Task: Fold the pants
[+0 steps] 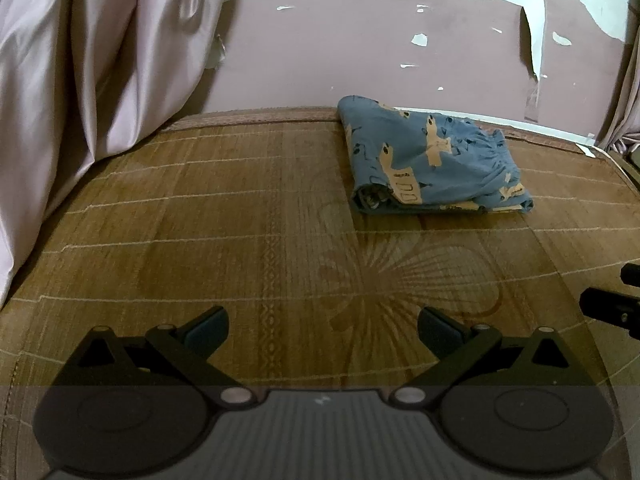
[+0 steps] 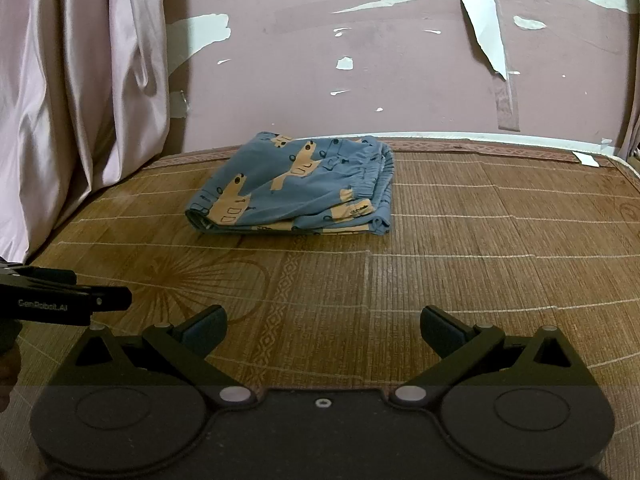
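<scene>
The blue pants (image 1: 432, 160) with tan animal prints lie folded into a compact bundle on the bamboo mat (image 1: 200, 240), near the far edge by the wall. In the right wrist view the pants (image 2: 296, 188) sit ahead and left of centre. My left gripper (image 1: 322, 330) is open and empty, well short of the pants and to their left. My right gripper (image 2: 323, 330) is open and empty, also well short of them. The left gripper's body shows at the left edge of the right wrist view (image 2: 60, 300).
A pale pink curtain (image 1: 80, 80) hangs at the left and drapes onto the mat. A pink wall with peeling paint (image 2: 360, 60) stands behind the mat's far edge. Another curtain (image 1: 628, 100) hangs at the far right.
</scene>
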Action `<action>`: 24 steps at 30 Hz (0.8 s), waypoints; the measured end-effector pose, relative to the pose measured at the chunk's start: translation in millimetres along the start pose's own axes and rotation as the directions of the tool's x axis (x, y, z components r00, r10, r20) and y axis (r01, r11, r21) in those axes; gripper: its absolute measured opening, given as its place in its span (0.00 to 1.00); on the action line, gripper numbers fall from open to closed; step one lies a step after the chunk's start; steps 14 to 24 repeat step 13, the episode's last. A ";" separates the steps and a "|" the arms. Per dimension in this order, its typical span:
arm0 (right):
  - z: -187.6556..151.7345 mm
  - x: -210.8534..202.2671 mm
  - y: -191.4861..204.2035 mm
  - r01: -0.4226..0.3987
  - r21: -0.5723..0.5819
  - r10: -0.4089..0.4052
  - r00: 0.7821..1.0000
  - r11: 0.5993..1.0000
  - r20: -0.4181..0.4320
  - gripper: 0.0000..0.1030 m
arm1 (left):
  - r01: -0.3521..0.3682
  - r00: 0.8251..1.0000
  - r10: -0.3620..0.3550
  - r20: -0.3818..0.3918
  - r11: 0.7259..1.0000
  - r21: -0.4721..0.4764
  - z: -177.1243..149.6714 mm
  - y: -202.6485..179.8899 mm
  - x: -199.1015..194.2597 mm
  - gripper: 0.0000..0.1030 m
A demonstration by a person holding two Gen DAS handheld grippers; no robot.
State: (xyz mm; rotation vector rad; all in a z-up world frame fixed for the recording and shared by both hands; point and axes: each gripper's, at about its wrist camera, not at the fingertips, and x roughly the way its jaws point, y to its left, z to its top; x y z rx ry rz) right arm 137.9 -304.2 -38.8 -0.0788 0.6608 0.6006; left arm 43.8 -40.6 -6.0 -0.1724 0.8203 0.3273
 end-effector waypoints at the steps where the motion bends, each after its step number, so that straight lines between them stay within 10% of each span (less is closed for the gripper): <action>1: 0.6 0.2 -0.3 0.000 0.000 0.000 1.000 1.000 0.000 0.99 | -0.001 1.000 0.001 0.000 1.000 0.001 -0.1 0.0 -0.1 1.00; 24: 1.2 0.2 -0.4 -0.002 0.000 0.002 1.000 1.000 -0.003 0.99 | 0.010 1.000 -0.010 0.011 1.000 0.016 -1.3 -0.6 -2.8 1.00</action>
